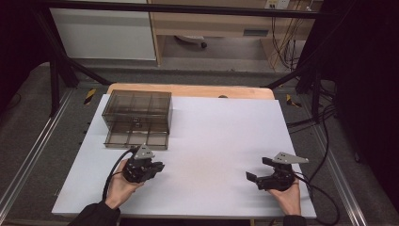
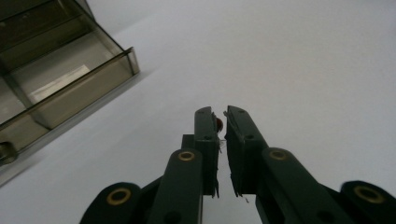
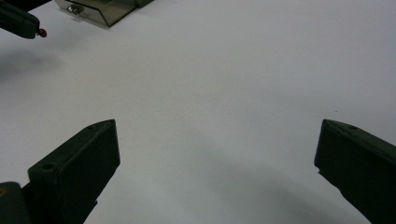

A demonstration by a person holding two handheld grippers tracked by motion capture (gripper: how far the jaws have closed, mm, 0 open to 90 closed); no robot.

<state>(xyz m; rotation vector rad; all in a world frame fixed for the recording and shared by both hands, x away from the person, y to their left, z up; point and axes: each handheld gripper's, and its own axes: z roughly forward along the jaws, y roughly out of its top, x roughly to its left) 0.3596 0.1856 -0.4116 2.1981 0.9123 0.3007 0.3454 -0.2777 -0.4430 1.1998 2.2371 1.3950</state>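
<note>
My left gripper [image 1: 159, 167] [image 2: 219, 113] hovers over the white table just in front of the smoky clear drawer box [image 1: 136, 113]. Its jaws are shut on a tiny red object [image 2: 218, 123], of which only a sliver peeks out near the tips. The right gripper view shows the same red object [image 3: 42, 32] at the tip of the left gripper [image 3: 21, 22]. The box's lowest drawer [image 1: 136, 138] [image 2: 60, 88] is pulled out towards me. My right gripper [image 1: 258, 169] [image 3: 215, 140] rests low at the table's front right, open, with nothing between its jaws.
The white table top [image 1: 216, 136] stretches bare between the two grippers. A wooden board edge [image 1: 188, 89] runs along the far side. Black frame posts and cables [image 1: 324, 117] stand off the table's right edge. A small metal part [image 3: 74, 8] sits in the drawer.
</note>
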